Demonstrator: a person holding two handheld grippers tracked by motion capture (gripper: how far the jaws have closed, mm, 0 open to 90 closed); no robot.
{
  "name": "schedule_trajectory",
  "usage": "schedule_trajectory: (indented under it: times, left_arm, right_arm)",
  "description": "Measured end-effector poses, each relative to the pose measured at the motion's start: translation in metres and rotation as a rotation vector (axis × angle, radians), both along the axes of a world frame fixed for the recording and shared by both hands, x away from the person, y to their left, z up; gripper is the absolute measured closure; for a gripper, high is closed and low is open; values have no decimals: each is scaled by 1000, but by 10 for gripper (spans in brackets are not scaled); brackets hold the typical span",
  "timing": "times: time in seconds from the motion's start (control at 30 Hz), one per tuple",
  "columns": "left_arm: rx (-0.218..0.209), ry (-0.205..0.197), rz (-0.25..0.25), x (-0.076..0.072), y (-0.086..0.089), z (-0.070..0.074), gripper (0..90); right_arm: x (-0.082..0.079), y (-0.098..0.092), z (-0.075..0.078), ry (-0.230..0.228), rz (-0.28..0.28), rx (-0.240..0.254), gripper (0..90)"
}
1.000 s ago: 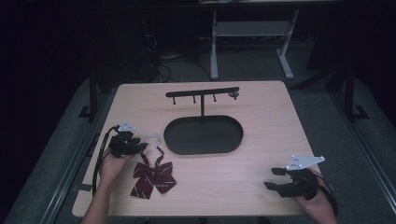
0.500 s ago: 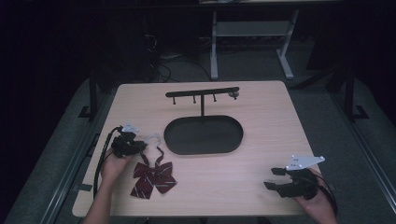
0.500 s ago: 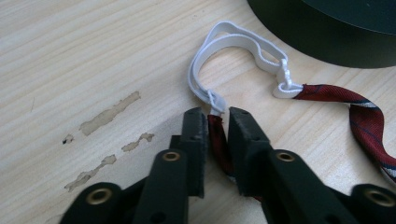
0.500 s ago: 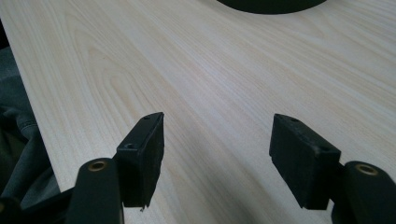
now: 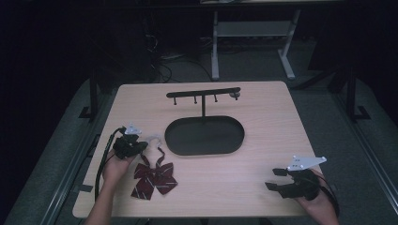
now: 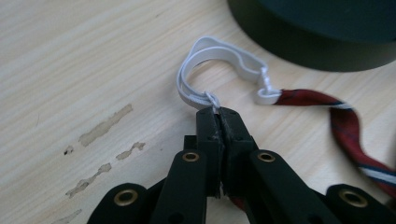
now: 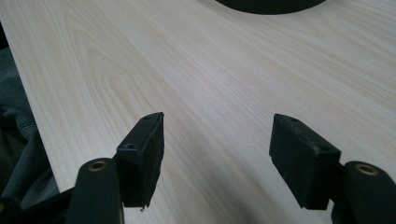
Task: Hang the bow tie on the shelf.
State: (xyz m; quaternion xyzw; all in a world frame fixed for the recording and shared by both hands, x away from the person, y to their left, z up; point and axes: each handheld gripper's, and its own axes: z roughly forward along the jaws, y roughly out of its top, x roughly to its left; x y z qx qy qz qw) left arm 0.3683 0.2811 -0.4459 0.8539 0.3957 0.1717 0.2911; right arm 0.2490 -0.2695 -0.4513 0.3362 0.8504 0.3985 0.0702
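A dark red striped bow tie point(image 5: 154, 176) lies flat on a pale wooden table point(image 5: 263, 108), in the lower left of the high view. Its white strap point(image 6: 212, 65) curls in a loop toward the upper left of the tie. The left gripper point(image 5: 137, 145), held in a hand point(image 5: 115, 164) at the left of the frame, has its jaws pinched tight on that strap, shown clearly in the left gripper view. Just right of the strap sits a black oval tray point(image 5: 204, 136), with a black T-shaped hook stand point(image 5: 203, 93) rising at its far edge. At lower right, well apart from the tie, the right gripper point(image 5: 276, 178) rests with jaws spread wide, holding nothing.
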Motion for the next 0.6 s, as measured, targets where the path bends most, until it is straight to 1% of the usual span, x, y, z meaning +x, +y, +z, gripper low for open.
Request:
schedule_trajectory:
  times: [0.07, 0.1, 0.13, 0.23, 0.27, 0.33, 0.37, 0.4, 0.43, 0.5, 0.6]
  left_arm:
    - [-4, -9, -9, -3, -1, 3, 880]
    - [-14, -14, -14, -5, -2, 5, 880]
    - [-10, -22, -23, -7, -2, 7, 880]
    - [-32, -38, -39, -12, -3, 13, 882]
    - [-32, -38, -39, -12, -3, 13, 882]
    - [-51, -53, -49, -17, -4, 19, 882]
    - [-54, -62, -54, -20, -4, 22, 882]
    - [-54, -62, -54, -20, -4, 22, 882]
    - [-64, -76, -58, -24, -5, 26, 882]
    - [-80, -90, -64, -28, -6, 31, 882]
    - [-93, -109, -71, -34, -7, 38, 883]
  right_arm:
    - [0, 0, 0, -1, 0, 2, 350]
    - [0, 0, 0, -1, 0, 0, 349]
    - [0, 0, 0, 0, -2, -1, 350]
    - [0, -1, 0, 2, -2, -1, 350]
    - [0, -1, 0, 3, -3, -1, 350]
    - [0, -1, 0, 3, -2, -1, 349]
    - [0, -1, 0, 2, -2, -1, 349]
    - [0, -1, 0, 2, -2, -1, 349]
    - [0, -1, 0, 1, -1, 0, 349]
    - [0, 0, 0, 1, -2, 0, 349]
    - [0, 0, 0, 1, -1, -1, 349]
